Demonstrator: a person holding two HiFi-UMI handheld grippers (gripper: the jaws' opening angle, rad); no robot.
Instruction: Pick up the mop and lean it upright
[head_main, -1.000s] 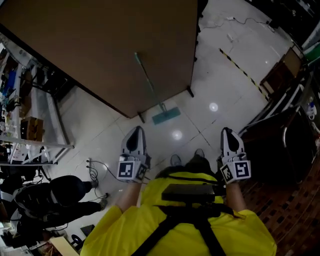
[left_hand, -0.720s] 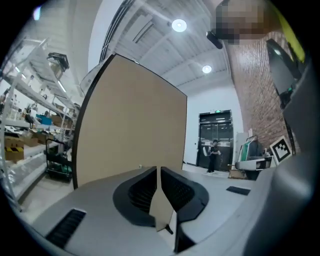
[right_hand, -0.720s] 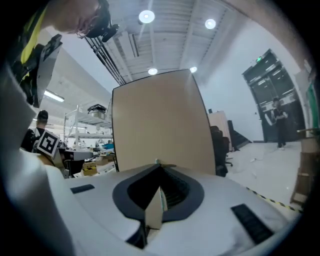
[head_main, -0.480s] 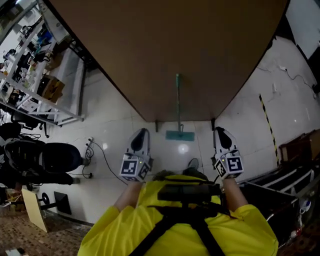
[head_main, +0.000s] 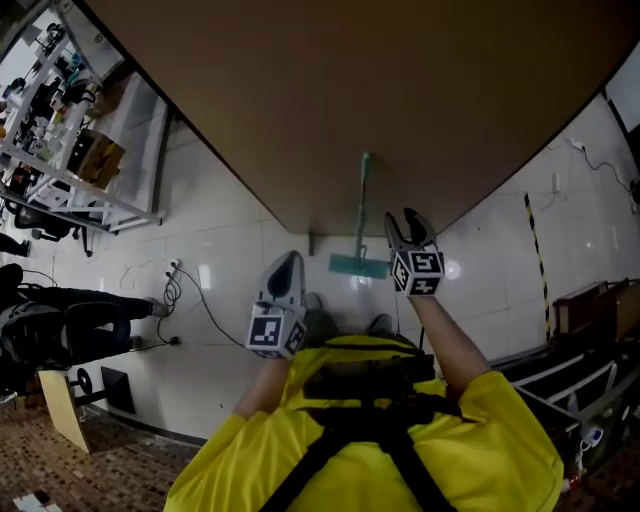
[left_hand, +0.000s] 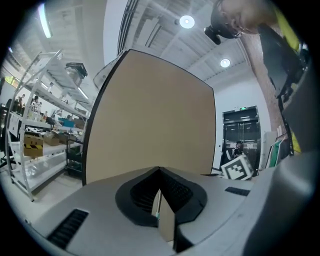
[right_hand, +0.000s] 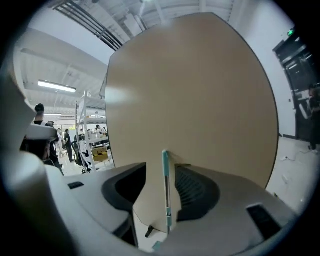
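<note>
Mop (head_main: 362, 205): found standing on end against the face of the brown board (head_main: 300, 100). Long axis close to vertical. The teal handle points up along the board's face and the flat teal mop head (head_main: 358, 265) sits on the white tiled floor (head_main: 230, 260) at the board's foot, beside one of the board's small dark feet. In the right gripper view the mop (right_hand: 166, 190) runs almost straight up and down in front of the board (right_hand: 200, 90), with a slight lean at the top toward the board.

Right gripper (head_main: 405, 218): held near the board, just right of the handle and above the mop head. Its jaws have just been opening and now stand wide. In its own view the right gripper (right_hand: 161, 166) frames the handle in the gap between the jaws. The handle stands beyond the tips and neither pad touches it.

Left gripper (head_main: 285, 262): held further from the board, left of the mop head. In its own view the left gripper (left_hand: 160, 172) has its jaw tips together, leaving only a thin slit below them. Nothing is gripped. A sliver of the board (left_hand: 150, 115) and a thin line of the handle show through the slit.

Other items: a metal shelving rack (head_main: 70, 160) stands well left of the board, and a loose cable (head_main: 185, 290) lies on the floor between the rack and the board.
</note>
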